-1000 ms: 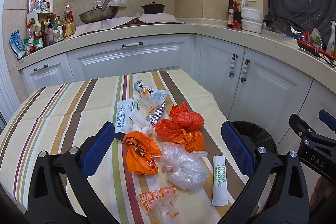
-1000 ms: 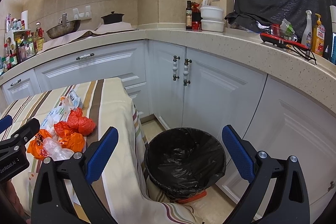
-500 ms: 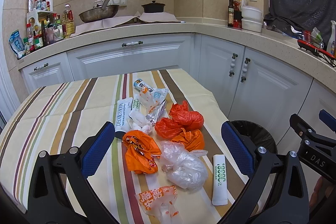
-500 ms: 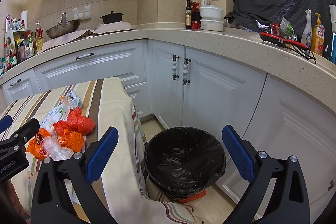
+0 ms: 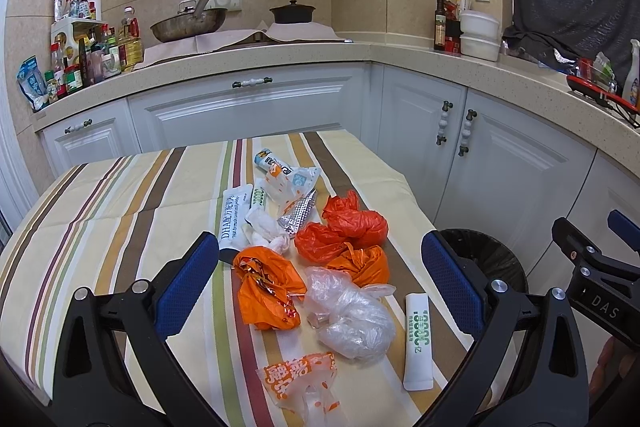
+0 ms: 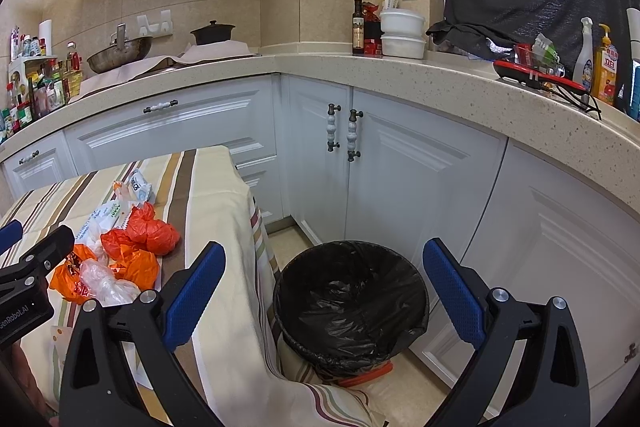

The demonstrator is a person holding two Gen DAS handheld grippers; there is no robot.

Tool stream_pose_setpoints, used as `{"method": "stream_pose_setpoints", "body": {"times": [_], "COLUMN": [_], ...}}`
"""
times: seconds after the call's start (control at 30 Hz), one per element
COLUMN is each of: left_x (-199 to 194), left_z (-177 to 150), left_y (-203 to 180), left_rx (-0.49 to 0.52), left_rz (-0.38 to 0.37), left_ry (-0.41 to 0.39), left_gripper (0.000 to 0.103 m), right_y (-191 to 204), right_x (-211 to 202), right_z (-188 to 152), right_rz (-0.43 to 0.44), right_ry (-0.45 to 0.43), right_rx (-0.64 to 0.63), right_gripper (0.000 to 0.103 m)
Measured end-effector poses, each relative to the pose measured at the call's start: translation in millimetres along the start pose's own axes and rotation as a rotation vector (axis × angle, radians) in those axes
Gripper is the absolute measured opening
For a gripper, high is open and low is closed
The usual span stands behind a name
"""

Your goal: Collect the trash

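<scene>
Two empty tools, a pile of trash waiting, an empty bin beside it.

We hold our left tool [image 5: 318,283] spread wide and empty above the striped counter [image 5: 120,203], where all the trash lies: orange bags [image 5: 266,291], red bags [image 5: 352,221], a clear bag [image 5: 350,311], white tubes [image 5: 418,335] and wrappers [image 5: 292,181]. Our right tool [image 6: 320,291], also spread and empty, hangs over the black-lined bin [image 6: 352,303] on the floor just beside the counter. The bin looks empty, so we judge nothing is collected yet; every piece remains.
</scene>
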State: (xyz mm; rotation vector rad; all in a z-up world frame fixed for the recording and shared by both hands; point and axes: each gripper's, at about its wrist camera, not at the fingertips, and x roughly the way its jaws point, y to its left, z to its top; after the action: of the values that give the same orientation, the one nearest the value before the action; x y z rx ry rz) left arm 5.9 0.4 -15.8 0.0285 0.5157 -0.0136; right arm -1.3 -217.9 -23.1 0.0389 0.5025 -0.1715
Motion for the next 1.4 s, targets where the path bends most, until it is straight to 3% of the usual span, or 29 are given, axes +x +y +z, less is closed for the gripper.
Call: {"method": "stream_pose_setpoints", "body": {"times": [0.97,1.4], "left_x": [2,-14], "left_z": [-5,-35], "left_y": [0,55], "left_rx": [-0.006,-0.025], "left_rz": [-0.019,0.096], "left_ry": [0.02,0.036], "left_gripper": [0.099,0.098], "right_y": [0,48], "right_x": [1,-6], "right_z": [-7,-43], "right_rz": [0.019,0.156], "right_ry": [0.018,0.074], "right_rx": [-0.002,-0.08], "right_gripper": [0.096,0.096]}}
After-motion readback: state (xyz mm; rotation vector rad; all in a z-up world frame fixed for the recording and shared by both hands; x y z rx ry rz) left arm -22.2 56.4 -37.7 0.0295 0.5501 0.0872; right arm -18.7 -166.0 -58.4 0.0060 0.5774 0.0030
